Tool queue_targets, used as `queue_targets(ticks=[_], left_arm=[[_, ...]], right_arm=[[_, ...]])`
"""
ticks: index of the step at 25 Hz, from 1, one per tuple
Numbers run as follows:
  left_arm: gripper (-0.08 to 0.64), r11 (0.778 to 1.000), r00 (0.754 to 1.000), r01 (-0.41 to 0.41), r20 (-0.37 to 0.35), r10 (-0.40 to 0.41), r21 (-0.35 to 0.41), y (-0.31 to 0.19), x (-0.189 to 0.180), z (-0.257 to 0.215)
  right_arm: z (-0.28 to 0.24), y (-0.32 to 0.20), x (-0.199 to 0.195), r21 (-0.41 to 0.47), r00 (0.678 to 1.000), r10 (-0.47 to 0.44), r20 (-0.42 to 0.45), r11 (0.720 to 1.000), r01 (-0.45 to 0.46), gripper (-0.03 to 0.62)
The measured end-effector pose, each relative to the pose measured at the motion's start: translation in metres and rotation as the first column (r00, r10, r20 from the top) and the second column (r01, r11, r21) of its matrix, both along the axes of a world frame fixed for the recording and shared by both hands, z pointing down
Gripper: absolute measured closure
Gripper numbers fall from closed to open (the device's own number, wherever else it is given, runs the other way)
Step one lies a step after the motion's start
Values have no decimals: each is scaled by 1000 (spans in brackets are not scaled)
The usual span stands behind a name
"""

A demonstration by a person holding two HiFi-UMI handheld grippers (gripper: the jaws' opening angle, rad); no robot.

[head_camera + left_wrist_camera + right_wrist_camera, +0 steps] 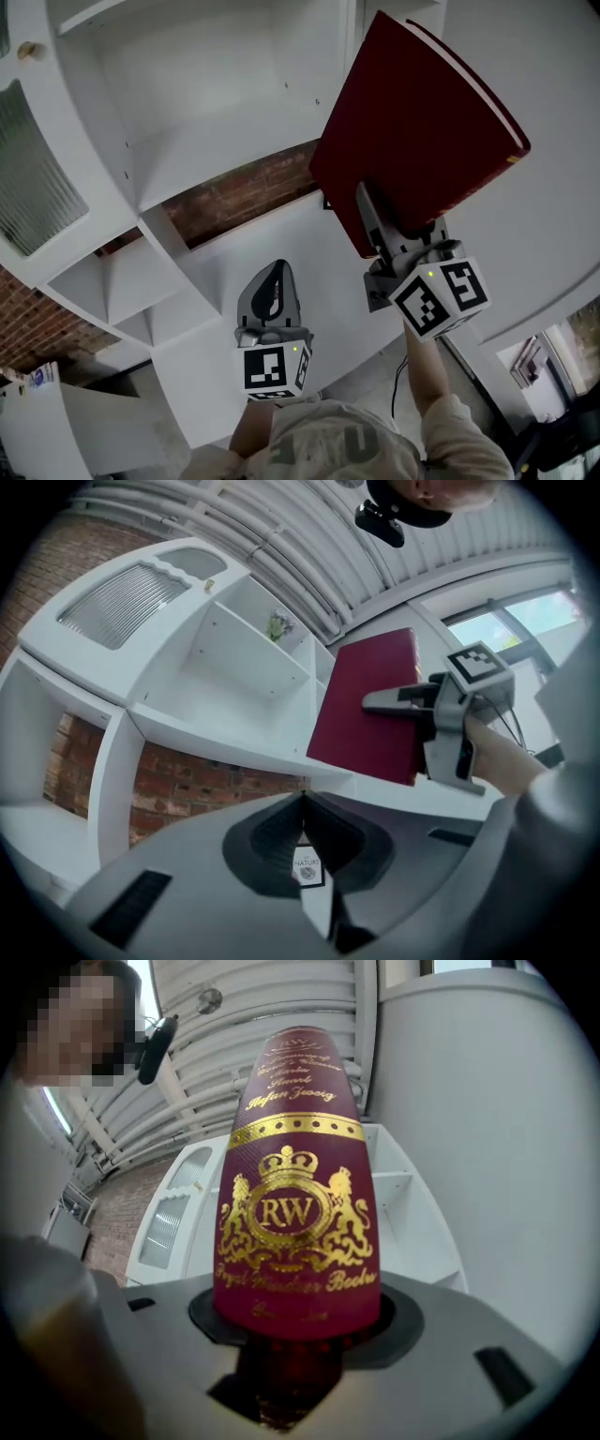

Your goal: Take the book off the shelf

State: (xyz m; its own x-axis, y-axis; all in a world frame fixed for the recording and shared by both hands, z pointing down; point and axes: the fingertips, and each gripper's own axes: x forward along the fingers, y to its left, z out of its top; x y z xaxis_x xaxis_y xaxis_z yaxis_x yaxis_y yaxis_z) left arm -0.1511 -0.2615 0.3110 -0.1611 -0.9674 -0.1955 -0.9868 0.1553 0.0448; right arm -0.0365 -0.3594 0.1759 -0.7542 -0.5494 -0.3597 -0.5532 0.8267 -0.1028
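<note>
A dark red book (412, 122) with gold lettering and a crest is held up in the air in front of the white shelf unit (216, 141), clear of its compartments. My right gripper (377, 217) is shut on the book's lower edge, one finger (367, 211) lying across the cover. In the right gripper view the book's spine (295, 1194) rises straight out of the jaws of that gripper (295, 1321). The left gripper (277, 281) hangs lower and to the left, its jaws together with nothing held. From the left gripper (302, 803) the book (370, 705) shows at the right.
The shelf unit has open compartments (234, 667) and a ribbed glass door (33, 183) at the left. A brick wall (244, 192) shows behind it. A small plant (277, 625) stands in an upper compartment. A person's forearm (427, 370) holds the right gripper.
</note>
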Motion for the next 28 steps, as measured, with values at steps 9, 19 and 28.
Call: queue_targets(ticks=[9,19,28], left_arm=[[548,1000,1000,-25,5,25,6,3,22,-7],[548,999,999,-46,12,46,2,1,40,-2],[548,999,999,-42,-16,42,3,1,31,2]], right_arm=[[123,32,35,-159,991,35,-132,986,-56,354],[158,34,35,-149,973,41,-226,986,-76,354],[147,36,29,-110,971,49,-234,991,-76,354]])
